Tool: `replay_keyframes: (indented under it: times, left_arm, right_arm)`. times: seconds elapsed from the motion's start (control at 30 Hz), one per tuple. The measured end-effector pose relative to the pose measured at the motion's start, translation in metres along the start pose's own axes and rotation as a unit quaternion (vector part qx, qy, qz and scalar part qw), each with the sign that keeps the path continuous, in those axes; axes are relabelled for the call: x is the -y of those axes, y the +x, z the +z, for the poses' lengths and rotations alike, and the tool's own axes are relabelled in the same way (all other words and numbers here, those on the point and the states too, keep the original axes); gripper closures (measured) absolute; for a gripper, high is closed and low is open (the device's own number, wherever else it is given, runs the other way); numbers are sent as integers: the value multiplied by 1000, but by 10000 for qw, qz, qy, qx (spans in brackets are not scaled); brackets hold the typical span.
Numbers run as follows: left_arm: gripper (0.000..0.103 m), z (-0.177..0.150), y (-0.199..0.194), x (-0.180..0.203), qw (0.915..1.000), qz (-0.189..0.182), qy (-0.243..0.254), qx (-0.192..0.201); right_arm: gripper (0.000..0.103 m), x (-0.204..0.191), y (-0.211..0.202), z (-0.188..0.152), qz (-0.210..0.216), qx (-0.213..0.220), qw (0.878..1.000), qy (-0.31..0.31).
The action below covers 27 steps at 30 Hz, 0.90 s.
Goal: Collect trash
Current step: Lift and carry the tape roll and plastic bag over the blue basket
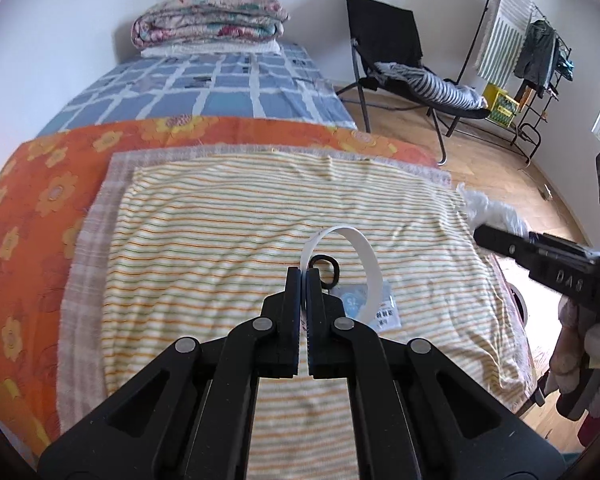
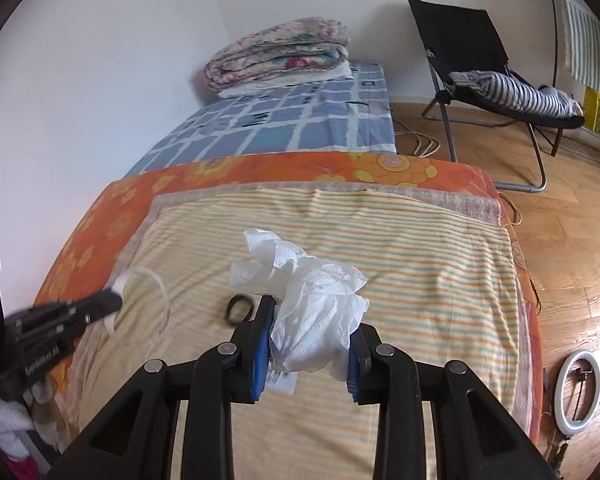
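My left gripper (image 1: 304,276) is shut on a curled white paper strip (image 1: 366,264) and holds it above the striped towel (image 1: 204,240). A black hair tie (image 1: 327,267) and a small printed packet (image 1: 380,308) lie on the towel just beyond its tips. My right gripper (image 2: 312,320) is shut on a crumpled white tissue (image 2: 316,300) above the same towel (image 2: 420,264). The hair tie (image 2: 239,309) lies left of its tips, and a label (image 2: 281,380) peeks out below the tissue. The left gripper (image 2: 112,300) with the strip (image 2: 156,284) shows at left there; the right gripper (image 1: 496,240) shows at right in the left wrist view.
The towel lies on an orange flowered cover (image 1: 40,184) on a bed with a blue checked sheet (image 1: 204,88) and folded quilts (image 1: 208,20). A black folding chair (image 1: 400,60) with striped cloth, a clothes rack (image 1: 540,52) and a ring light (image 2: 578,392) stand on the wooden floor.
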<state>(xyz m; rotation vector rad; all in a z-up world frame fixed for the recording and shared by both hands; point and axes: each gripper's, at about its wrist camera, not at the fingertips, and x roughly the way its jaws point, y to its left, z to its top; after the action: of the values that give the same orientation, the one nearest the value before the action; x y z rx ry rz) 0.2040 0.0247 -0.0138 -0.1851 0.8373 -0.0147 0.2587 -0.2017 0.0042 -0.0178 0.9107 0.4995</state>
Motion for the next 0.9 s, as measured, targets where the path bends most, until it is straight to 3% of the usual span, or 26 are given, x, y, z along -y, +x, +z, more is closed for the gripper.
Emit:
replay_keyframes:
  times: [0.43,0.9]
  left_arm:
    - [103,-54,-78,8,9994,-120,299,156]
    - [103,-127,-112,23,9971,-407,647,-48]
  right_arm:
    - [72,-63,-66,-61,5,59,9981,-618]
    - [71,-113,-94,-134,234,-60,9937,-1094]
